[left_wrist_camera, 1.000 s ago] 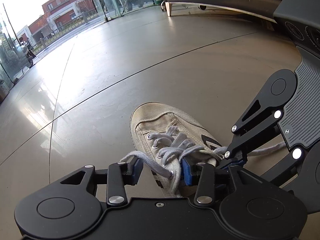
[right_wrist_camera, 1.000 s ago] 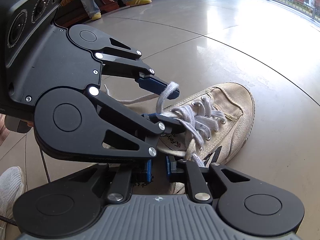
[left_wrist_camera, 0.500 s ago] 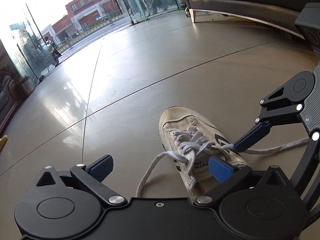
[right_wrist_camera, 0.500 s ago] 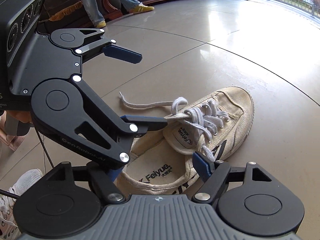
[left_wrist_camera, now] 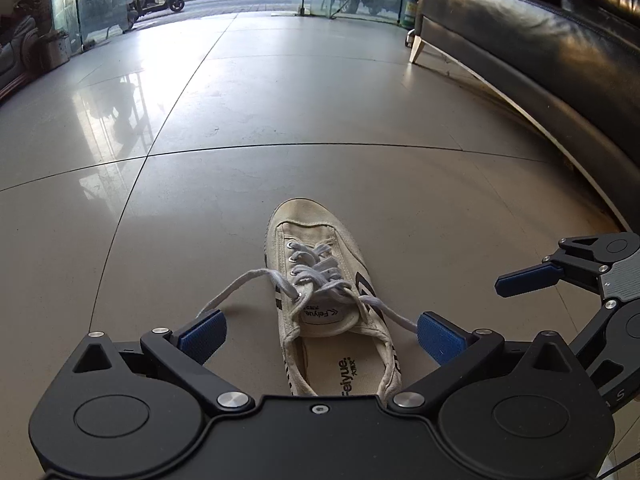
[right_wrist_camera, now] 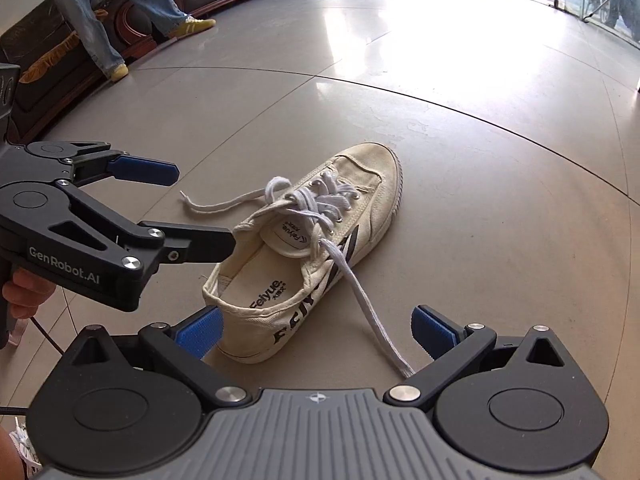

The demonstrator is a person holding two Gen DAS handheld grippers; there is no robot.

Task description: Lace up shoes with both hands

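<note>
Shoe: a worn cream canvas shoe (left_wrist_camera: 324,300) lies alone on the grey tiled floor (left_wrist_camera: 360,100), toe pointing away from both cameras, heel nearest the left gripper
Laces: the white laces (right_wrist_camera: 320,200) are crossed through the eyelets; one loose end (left_wrist_camera: 236,284) trails on the floor to the shoe's left, the other loose end (right_wrist_camera: 372,316) runs toward the right gripper
Left gripper: the left gripper (left_wrist_camera: 322,338) hangs above the heel, fingers wide apart, holding nothing
Right gripper: the right gripper (right_wrist_camera: 316,332) sits near the shoe's side, fingers wide apart, nothing held; the lace end lies between them on the floor
Surroundings: black leather sofa (left_wrist_camera: 540,40) to the right; a person's legs in jeans (right_wrist_camera: 100,8) in the background
</note>
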